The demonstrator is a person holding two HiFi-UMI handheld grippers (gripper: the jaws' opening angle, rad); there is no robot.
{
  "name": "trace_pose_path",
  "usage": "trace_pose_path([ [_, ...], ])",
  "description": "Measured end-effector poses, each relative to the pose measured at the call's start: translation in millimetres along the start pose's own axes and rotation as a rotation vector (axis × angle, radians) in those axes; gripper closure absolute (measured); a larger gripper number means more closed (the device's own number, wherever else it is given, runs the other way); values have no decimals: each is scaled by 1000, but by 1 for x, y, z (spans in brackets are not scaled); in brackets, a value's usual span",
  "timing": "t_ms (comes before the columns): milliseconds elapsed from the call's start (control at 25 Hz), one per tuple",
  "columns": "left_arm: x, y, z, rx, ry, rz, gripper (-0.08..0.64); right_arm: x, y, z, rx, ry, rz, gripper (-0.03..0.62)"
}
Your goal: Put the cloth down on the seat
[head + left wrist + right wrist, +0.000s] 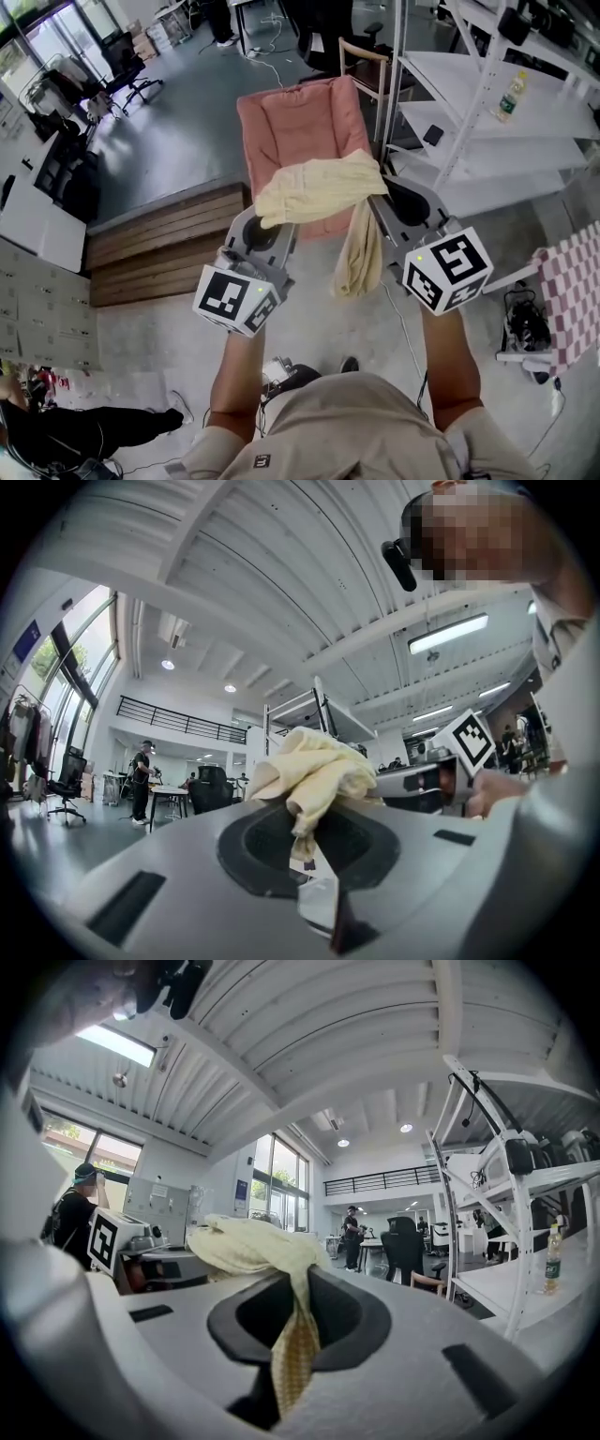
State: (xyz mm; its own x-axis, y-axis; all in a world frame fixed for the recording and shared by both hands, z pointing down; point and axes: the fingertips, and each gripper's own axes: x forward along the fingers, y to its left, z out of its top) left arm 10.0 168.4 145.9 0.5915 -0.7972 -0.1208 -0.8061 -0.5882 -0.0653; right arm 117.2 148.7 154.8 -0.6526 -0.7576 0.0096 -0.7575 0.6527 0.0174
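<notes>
A pale yellow cloth (314, 192) hangs stretched between my two grippers, above the front of a pink cushioned seat (300, 122). My left gripper (265, 225) is shut on the cloth's left end. My right gripper (384, 192) is shut on its right end, and a long fold (359, 258) dangles below it. In the left gripper view the cloth (309, 775) bunches up out of the jaws of the left gripper (302, 841), with the right gripper (441, 780) beyond. In the right gripper view the cloth (253, 1246) rises from the right gripper (295, 1335).
A wooden step platform (159, 244) lies left of the seat. A white shelving rack (487, 122) with a bottle (509, 96) stands at the right, and a wooden chair (366, 66) is behind the seat. A checkered cloth (572, 291) hangs at the far right.
</notes>
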Motion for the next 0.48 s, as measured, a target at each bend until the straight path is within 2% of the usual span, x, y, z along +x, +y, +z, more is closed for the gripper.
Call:
trace_pose_path([
  [240,39,19,-11,-22,-20,-46,522,22,-31,0,-12,3,-54,557],
  [480,77,65,-24,-44,-51,-123,522,68,-52,-4,-40,19,-132,557],
])
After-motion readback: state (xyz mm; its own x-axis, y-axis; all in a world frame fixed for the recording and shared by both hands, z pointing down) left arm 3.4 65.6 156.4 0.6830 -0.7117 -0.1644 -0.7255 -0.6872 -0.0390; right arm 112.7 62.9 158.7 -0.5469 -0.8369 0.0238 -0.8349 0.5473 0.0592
